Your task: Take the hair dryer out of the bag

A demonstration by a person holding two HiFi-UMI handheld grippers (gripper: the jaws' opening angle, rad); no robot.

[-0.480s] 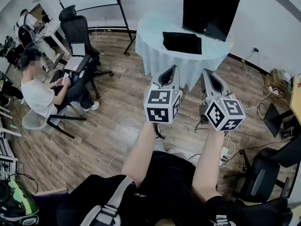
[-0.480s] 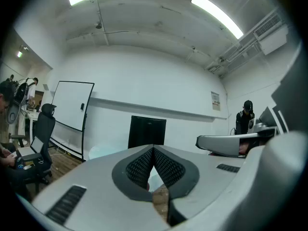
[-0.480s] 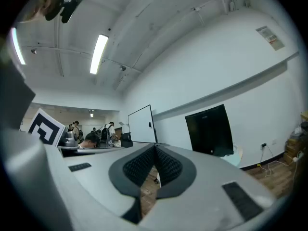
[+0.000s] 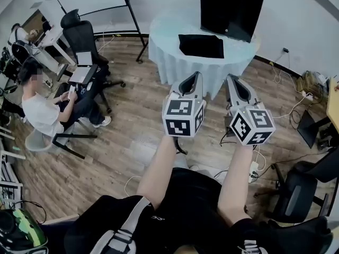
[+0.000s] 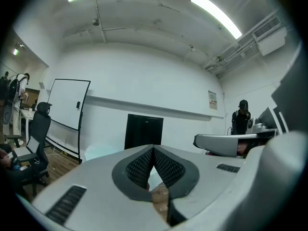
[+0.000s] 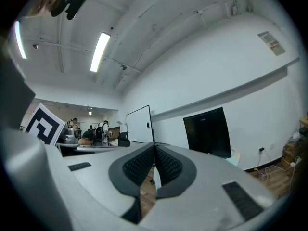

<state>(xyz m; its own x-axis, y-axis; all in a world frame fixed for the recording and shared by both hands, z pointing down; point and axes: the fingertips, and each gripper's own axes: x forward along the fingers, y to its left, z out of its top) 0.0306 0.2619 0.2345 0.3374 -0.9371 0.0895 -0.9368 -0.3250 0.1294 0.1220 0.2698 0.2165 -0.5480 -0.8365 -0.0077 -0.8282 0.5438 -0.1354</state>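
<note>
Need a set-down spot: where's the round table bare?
Bare cloth on the table left of the flat black bag, out to the rim; a smaller patch right of it. Back right is crowded: the black box stands there.

Black on bag (image 4: 201,45) and box (image 4: 231,9); pale mint on tablecloth (image 4: 175,54). Brown wood grain across floor (image 4: 127,142). Black-and-white square markers on grey left gripper (image 4: 197,75) and right gripper (image 4: 231,78).

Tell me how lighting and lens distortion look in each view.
Head view: evenly lit, sharp, wooden floor bowed by the wide lens. Left gripper view: ceiling light strip blows out white, corners vignetted black. Right gripper view: same fisheye bulge, dark corners.
</note>
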